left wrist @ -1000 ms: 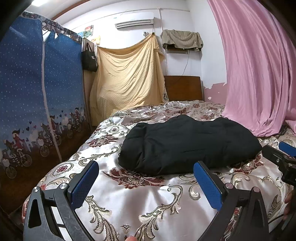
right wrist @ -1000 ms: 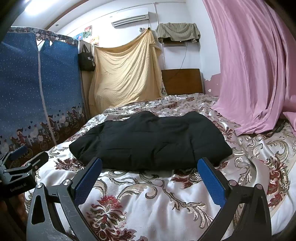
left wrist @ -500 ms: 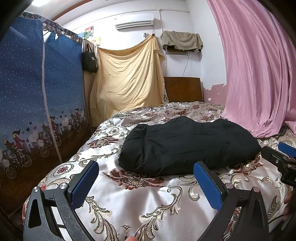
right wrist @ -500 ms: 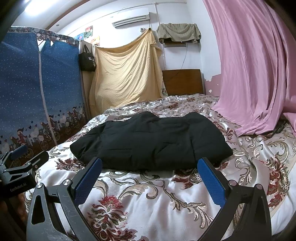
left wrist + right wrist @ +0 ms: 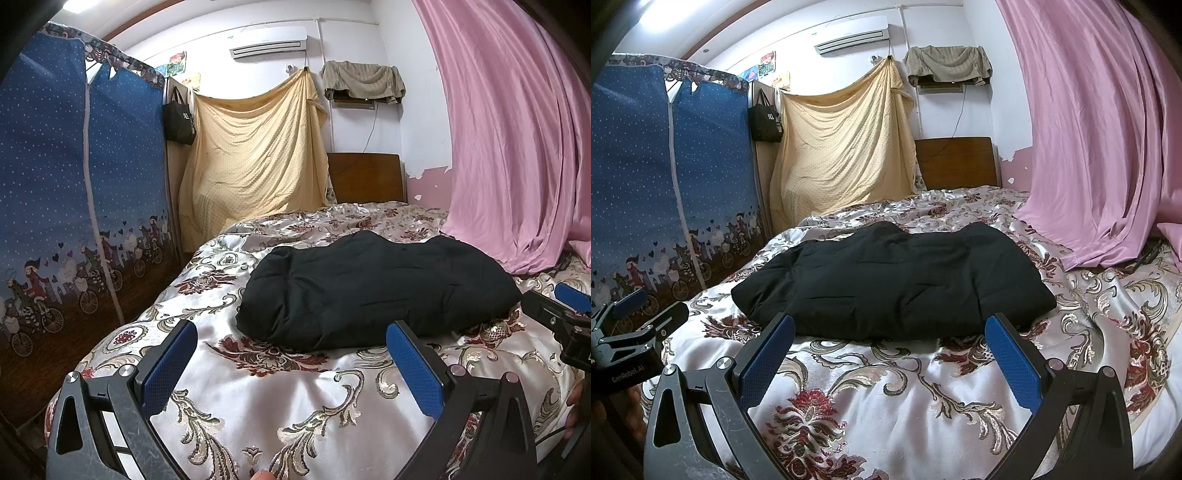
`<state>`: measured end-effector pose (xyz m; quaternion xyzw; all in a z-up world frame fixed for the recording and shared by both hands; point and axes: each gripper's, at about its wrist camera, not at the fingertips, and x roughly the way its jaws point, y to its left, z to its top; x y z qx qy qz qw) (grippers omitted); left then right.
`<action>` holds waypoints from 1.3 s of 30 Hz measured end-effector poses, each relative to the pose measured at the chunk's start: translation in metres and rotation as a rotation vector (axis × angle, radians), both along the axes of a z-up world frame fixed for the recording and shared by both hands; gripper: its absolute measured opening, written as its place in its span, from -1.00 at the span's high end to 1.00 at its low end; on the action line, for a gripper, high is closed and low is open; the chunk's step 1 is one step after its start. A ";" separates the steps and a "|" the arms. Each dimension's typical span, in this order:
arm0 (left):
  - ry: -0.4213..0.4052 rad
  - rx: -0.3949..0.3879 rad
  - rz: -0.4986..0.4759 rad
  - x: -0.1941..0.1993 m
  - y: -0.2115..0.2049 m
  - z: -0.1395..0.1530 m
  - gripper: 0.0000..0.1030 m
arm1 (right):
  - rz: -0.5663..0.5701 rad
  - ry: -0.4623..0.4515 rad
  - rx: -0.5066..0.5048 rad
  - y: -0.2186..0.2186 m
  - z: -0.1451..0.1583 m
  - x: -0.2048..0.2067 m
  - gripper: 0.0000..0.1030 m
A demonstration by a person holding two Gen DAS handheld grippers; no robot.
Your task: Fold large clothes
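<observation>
Though padded, black garment (image 5: 373,291) folded.

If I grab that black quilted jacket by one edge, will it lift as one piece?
Probably not: the black quilted jacket looks soft and puffy, so it should droop and unfold. On the glossy satin bedspread it may slide when pushed.

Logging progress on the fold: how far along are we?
Done, by the look of it: the black garment lies as a compact bundle on the bedspread. In hand: nothing; left gripper and right gripper are both open, short of it. Left: maybe tidying the lumpy edges.
</observation>
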<state>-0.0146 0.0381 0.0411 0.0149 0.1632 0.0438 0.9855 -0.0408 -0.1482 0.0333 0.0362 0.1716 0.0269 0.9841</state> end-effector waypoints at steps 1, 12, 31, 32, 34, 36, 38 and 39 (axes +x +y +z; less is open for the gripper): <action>0.001 0.001 0.000 0.000 0.001 0.000 -1.00 | 0.000 0.001 0.000 0.000 0.000 0.000 -0.97; -0.003 0.003 0.002 0.000 -0.001 0.002 -1.00 | 0.001 0.001 0.001 0.002 0.000 -0.002 -0.97; -0.003 0.002 0.001 -0.001 -0.001 0.001 -1.00 | 0.001 0.002 0.002 0.002 0.000 -0.002 -0.97; -0.003 0.002 0.002 -0.001 -0.001 0.001 -1.00 | 0.001 0.002 0.003 0.002 0.000 -0.002 -0.97; -0.003 0.003 0.002 -0.001 0.000 0.001 -1.00 | 0.001 0.003 0.002 0.002 0.000 -0.002 -0.97; -0.003 0.003 0.001 0.000 -0.001 0.001 -1.00 | 0.001 0.002 0.004 0.002 0.001 -0.002 -0.97; -0.003 0.001 0.001 0.000 -0.001 0.001 -1.00 | 0.000 0.002 0.003 0.003 0.001 -0.003 -0.97; -0.003 0.000 0.001 0.000 -0.001 0.000 -1.00 | 0.001 0.003 0.003 0.003 0.001 -0.002 -0.97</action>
